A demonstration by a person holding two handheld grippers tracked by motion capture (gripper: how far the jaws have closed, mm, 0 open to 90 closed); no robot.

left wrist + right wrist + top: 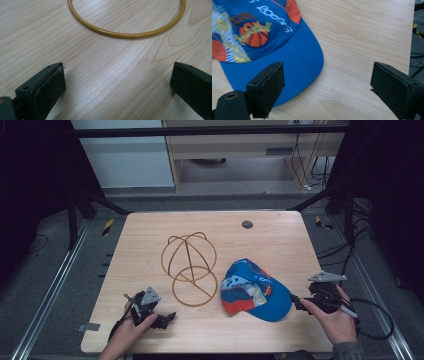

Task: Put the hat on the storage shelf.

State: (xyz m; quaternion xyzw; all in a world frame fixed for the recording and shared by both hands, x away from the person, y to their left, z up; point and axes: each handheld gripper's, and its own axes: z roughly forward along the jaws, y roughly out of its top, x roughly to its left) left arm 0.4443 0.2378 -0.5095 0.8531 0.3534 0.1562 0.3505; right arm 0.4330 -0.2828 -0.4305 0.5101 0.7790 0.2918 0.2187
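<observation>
A blue cap (252, 290) with orange panels and a basketball print lies on the wooden table (150, 227), right of centre; its blue brim (294, 67) points toward my right gripper (300, 304). That gripper (327, 85) is open, its left jaw over the brim's edge, nothing between the jaws. A gold wire hat stand (190, 267) lies left of the cap, with its round base ring (127, 33) nearest me. My left gripper (167, 318) rests low over the front left of the table, open (117, 85), just short of the ring.
A dark round grommet (247, 224) sits in the table's far edge. Metal frame rails (55, 285) run along both sides. The table's right edge (412, 37) lies close to the right gripper, with floor and cables beyond.
</observation>
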